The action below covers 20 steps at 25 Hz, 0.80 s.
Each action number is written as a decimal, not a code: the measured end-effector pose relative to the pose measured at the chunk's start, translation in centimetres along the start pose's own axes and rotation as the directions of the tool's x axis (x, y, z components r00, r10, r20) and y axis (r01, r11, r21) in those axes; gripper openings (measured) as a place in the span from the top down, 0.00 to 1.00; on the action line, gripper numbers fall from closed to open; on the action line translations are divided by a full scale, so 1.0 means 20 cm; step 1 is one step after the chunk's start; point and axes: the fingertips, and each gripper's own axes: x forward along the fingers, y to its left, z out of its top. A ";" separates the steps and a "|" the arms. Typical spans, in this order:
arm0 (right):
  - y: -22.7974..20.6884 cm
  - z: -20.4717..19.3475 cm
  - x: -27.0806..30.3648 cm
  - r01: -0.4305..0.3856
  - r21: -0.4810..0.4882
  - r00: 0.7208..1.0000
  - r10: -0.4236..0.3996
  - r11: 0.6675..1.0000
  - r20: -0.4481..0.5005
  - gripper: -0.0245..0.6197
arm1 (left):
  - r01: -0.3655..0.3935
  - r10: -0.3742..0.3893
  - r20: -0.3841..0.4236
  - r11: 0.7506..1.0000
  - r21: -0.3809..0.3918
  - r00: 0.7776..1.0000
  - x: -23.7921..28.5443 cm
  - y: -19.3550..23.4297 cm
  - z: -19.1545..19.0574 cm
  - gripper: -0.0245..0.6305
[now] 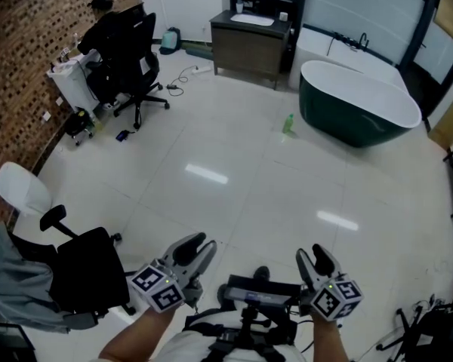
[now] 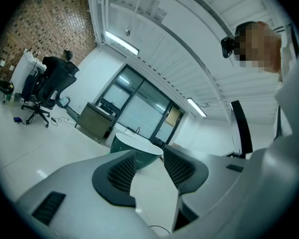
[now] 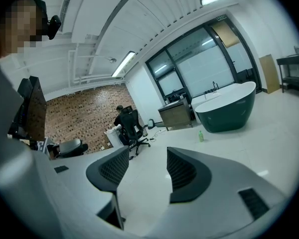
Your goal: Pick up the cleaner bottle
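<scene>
Your left gripper (image 1: 200, 245) and right gripper (image 1: 318, 256) hold their fingers apart, gripping nothing. The small green cleaner bottle (image 1: 288, 124) stands on the white floor (image 1: 234, 149) near the dark green bathtub (image 1: 355, 104).

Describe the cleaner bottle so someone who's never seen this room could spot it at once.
Find the big dark green bathtub across the room. On the floor just left of it in the head view stands the cleaner bottle. It is small, pale green and has nothing else near it.

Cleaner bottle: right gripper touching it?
Apart. Head view: cleaner bottle stands by the bathtub, with wide bare floor between it and the right gripper.
</scene>
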 end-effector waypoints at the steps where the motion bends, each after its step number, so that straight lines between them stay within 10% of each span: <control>1: -0.03 0.01 0.02 -0.007 0.005 1.000 0.007 1.000 -0.003 0.61 | -0.008 0.008 0.002 1.000 0.006 1.000 0.02 0.00 0.00 0.72; 20: -0.42 0.51 0.56 -0.139 -0.032 0.990 0.138 0.990 -0.025 0.61 | -0.119 0.117 0.063 0.992 0.031 0.991 0.65 0.15 0.22 0.72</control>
